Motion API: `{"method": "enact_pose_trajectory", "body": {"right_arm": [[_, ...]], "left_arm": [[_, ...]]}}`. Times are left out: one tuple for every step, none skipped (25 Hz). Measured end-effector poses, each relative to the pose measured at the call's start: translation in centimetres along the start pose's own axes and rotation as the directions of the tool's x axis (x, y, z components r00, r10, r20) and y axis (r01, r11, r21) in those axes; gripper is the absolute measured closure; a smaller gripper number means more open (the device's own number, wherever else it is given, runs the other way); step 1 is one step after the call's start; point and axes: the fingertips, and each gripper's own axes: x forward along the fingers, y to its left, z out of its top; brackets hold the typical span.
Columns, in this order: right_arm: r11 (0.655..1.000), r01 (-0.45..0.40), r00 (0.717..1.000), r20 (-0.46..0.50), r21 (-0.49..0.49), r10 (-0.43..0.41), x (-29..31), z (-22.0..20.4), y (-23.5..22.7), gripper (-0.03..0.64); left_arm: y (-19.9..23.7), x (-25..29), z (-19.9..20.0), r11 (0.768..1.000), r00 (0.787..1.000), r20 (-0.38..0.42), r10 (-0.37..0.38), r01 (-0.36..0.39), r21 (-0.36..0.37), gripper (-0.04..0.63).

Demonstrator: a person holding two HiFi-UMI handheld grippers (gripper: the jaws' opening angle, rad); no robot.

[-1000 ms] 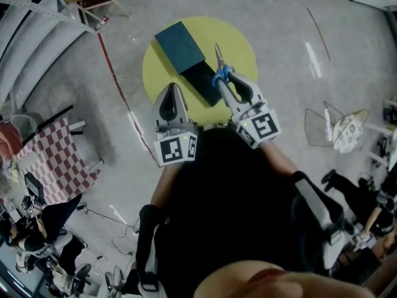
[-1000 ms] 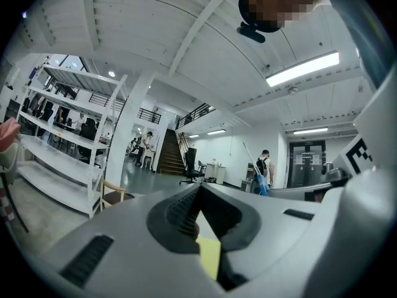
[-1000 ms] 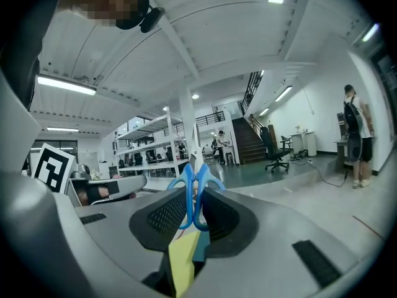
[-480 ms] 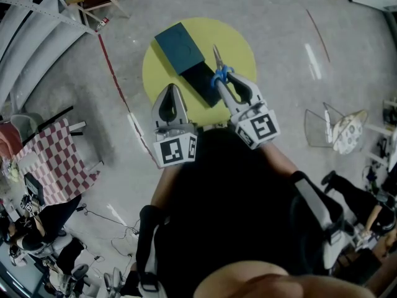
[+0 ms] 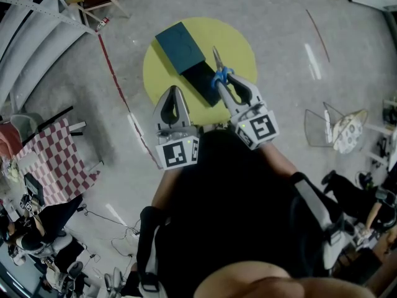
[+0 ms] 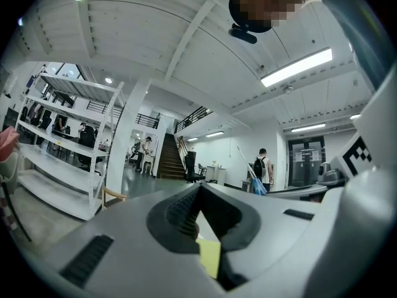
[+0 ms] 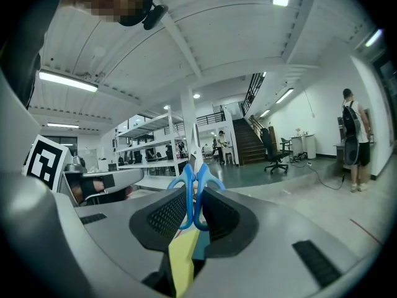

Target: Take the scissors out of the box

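My left hand-held gripper (image 5: pixel 172 93) hangs over the near edge of the yellow surface (image 5: pixel 239 42), jaws pressed together on nothing. I'd leave it there, ready to steady the box (image 5: pixel 180 47). To the right, my right hand-held gripper (image 5: pixel 223 82) pinches the scissors (image 5: pixel 218 64) by their blue handles, blades pointing far, just beside the box's dark near half. I'd hold firm and carry them rightwards. Nothing seems to block that, and the wire rack (image 5: pixel 338 129) stands well apart.

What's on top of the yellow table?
On the yellow table lie a teal box part and a darker box part, touching. The right gripper holds the scissors above it. It and the left gripper hide the near edge.
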Motion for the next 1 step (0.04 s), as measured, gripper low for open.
{"method": "enact_pose_trajectory", "body": {"right_arm": [[1.0,0.0,1.0,-0.001,-0.002,0.0,0.05,-0.11,0.09,0.537]], "left_arm": [[0.1,-0.07,-0.08,1.0,1.0,-0.001,0.0,0.0,0.002,0.598]]}}
